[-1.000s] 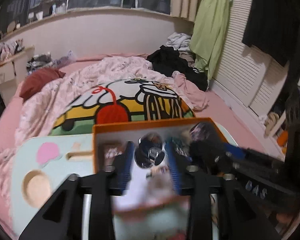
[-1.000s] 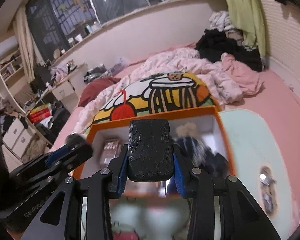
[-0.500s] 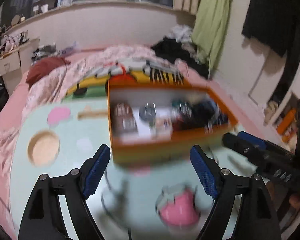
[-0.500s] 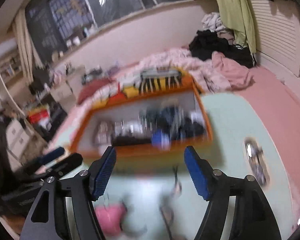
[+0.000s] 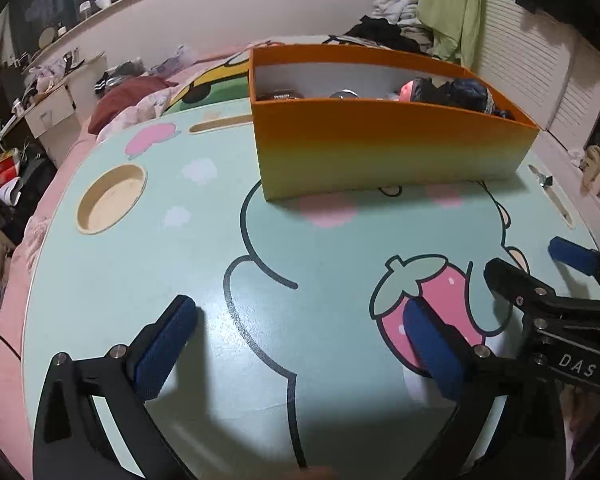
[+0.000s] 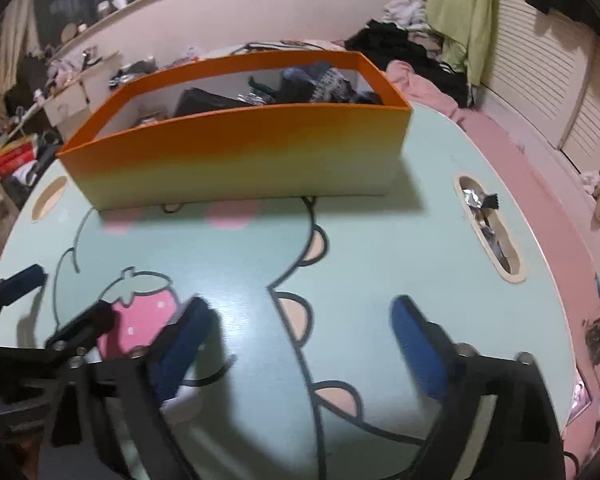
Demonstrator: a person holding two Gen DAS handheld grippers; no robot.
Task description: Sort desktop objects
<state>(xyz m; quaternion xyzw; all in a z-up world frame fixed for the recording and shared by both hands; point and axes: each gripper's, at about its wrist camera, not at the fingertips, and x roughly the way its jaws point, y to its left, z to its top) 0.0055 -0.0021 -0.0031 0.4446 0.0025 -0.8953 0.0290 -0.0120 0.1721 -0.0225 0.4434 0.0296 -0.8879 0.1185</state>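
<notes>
A box of items stands at the far side of the table.

The box faded from orange at its rim to pale yellow below. The surface was mint green, printed with a pink strawberry and dark cartoon outlines.

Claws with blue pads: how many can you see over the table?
2. The left claw hangs wide apart over the table's near part; the right claw is beside it. Both are opening, empty.

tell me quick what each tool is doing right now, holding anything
left tool: jaws opening wide, nothing between them, above the bare table.
right tool: jaws opening wide, nothing between them, also empty.
</notes>
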